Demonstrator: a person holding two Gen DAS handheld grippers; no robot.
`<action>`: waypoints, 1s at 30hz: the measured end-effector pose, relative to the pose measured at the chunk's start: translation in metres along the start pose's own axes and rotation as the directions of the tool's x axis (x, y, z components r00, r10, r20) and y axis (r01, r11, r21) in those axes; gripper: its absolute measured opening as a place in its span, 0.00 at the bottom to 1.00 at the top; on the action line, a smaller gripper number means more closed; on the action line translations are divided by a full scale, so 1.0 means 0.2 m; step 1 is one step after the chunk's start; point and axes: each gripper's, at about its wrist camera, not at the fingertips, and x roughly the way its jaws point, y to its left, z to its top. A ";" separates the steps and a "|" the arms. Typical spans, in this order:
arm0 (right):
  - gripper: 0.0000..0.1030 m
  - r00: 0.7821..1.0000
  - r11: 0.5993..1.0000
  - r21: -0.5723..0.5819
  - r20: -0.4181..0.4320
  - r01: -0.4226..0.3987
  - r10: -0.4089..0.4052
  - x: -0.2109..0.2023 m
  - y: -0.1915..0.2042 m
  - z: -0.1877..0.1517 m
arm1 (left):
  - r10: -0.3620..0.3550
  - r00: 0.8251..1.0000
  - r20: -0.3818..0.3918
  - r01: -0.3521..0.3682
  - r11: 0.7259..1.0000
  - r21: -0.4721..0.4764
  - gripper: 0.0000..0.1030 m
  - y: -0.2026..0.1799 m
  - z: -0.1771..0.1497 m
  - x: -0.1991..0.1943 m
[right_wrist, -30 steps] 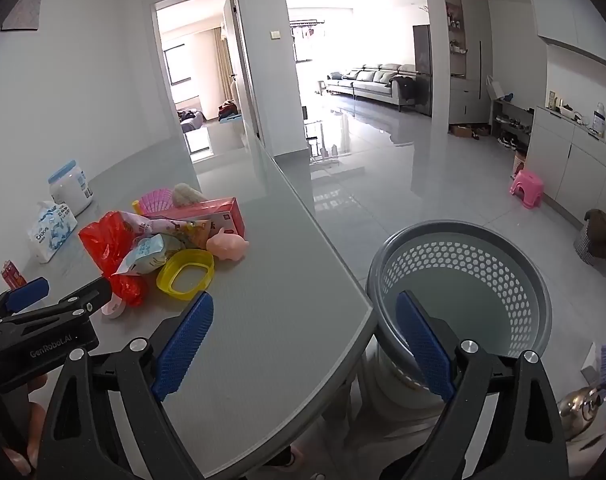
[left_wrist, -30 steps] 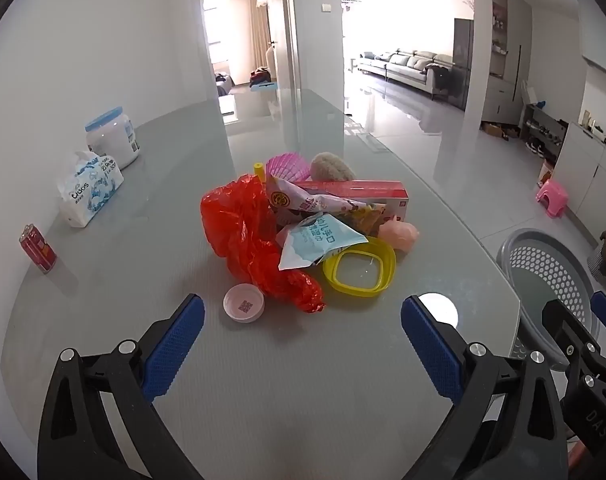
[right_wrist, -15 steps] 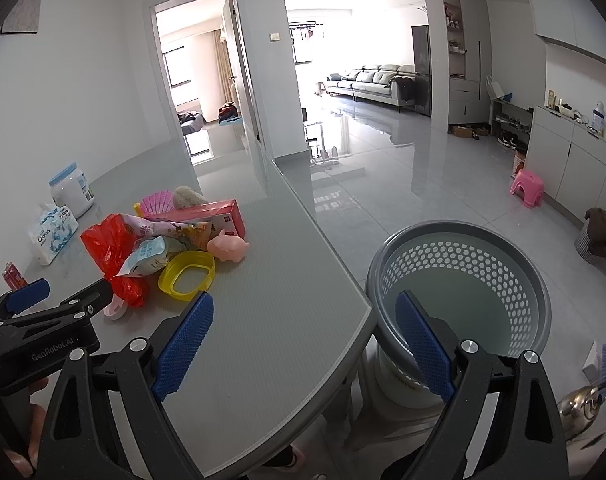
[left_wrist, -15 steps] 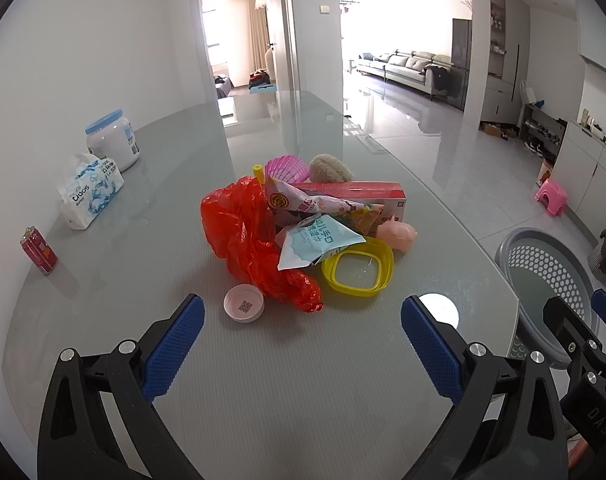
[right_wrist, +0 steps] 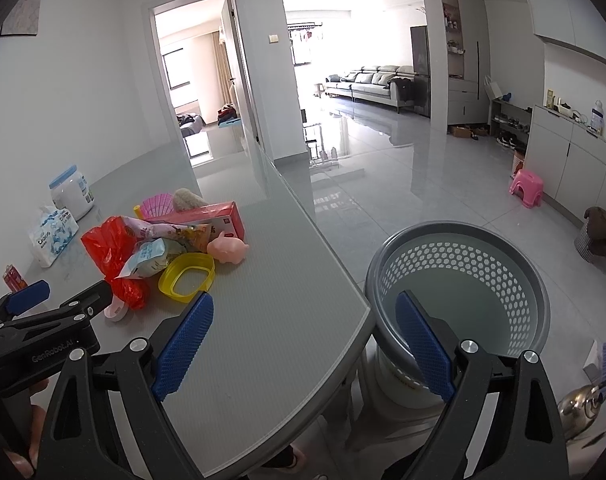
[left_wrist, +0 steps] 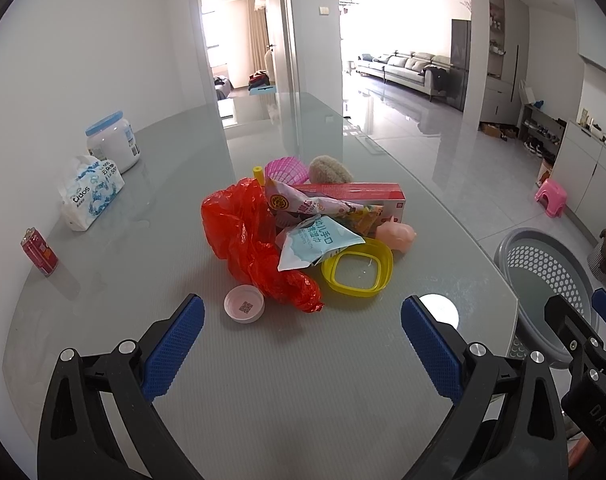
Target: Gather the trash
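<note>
Nothing much shifted lately: left gripper and right gripper still hover with jaws spread, empty; crumpled red plastic bag at 12 o'clock, grey perforated basket untouched, so collecting hasn't begun

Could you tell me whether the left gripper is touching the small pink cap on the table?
Apart. The left wrist view shows bare table between the left gripper fingers and the pink cap.

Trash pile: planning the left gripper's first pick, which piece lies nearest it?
The small pink cap with the printed code, lying apart in front of the red bag.
</note>
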 end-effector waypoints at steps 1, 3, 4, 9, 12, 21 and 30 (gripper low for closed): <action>0.86 1.000 1.000 0.001 0.001 0.000 0.000 0.00 0.00 0.00 | 0.000 1.000 0.001 0.000 1.000 0.000 0.94 0.00 0.00 0.00; 0.86 1.000 1.000 0.001 0.002 0.001 -0.001 0.00 0.00 0.00 | -0.002 1.000 0.002 0.002 1.000 0.001 0.94 0.00 0.01 -0.01; 0.86 1.000 1.000 0.001 0.003 0.001 -0.001 0.00 0.00 0.00 | -0.001 1.000 0.002 0.001 1.000 0.001 0.94 0.00 0.02 -0.01; 0.86 1.000 1.000 0.002 0.004 0.001 -0.001 0.00 -0.01 0.00 | -0.001 1.000 0.006 0.001 1.000 0.000 0.94 0.01 0.01 -0.01; 0.86 1.000 1.000 -0.002 0.008 0.005 -0.005 -0.01 0.00 0.00 | -0.001 1.000 0.007 0.001 1.000 0.000 0.94 0.02 0.02 -0.02; 0.86 1.000 1.000 -0.002 0.010 0.005 -0.005 -0.01 0.00 0.00 | -0.002 1.000 0.007 0.002 1.000 0.002 0.94 0.02 0.01 -0.01; 0.86 1.000 1.000 -0.002 0.010 0.005 -0.005 -0.01 0.00 0.00 | 0.001 1.000 0.009 -0.001 1.000 0.002 0.94 0.01 0.00 -0.01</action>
